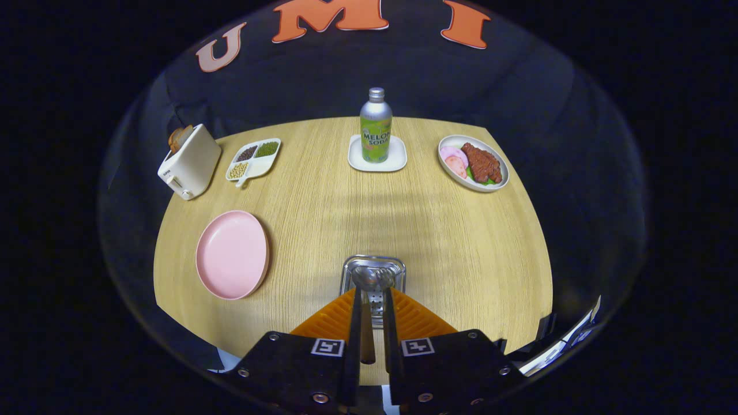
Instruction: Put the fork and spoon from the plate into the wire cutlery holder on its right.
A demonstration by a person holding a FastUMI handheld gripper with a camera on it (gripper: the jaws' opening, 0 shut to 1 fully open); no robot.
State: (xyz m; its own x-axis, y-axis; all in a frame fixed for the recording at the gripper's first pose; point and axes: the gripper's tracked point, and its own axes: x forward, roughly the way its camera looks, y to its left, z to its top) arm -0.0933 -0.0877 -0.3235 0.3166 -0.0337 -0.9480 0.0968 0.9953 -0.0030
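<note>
Scanning left to right: toaster [189,161] with bread, sectioned snack tray [254,159], pink plate [232,254] bare on top (no cutlery left on it that I can see), soda bottle [376,125] on its coaster [377,155], food dish [473,162] far right. Gripper [373,300] hangs over the wire cutlery holder [373,275], fingers closed narrow on the handle of a spoon [372,278], bowl end pointing away and sitting right at the holder's mouth. Fork not clearly visible, possibly already inside. Judging this the drop-in step: keep the spoon centred over the opening, lower it inside the rim, then part the fingers gently so it doesn't tip out
</note>
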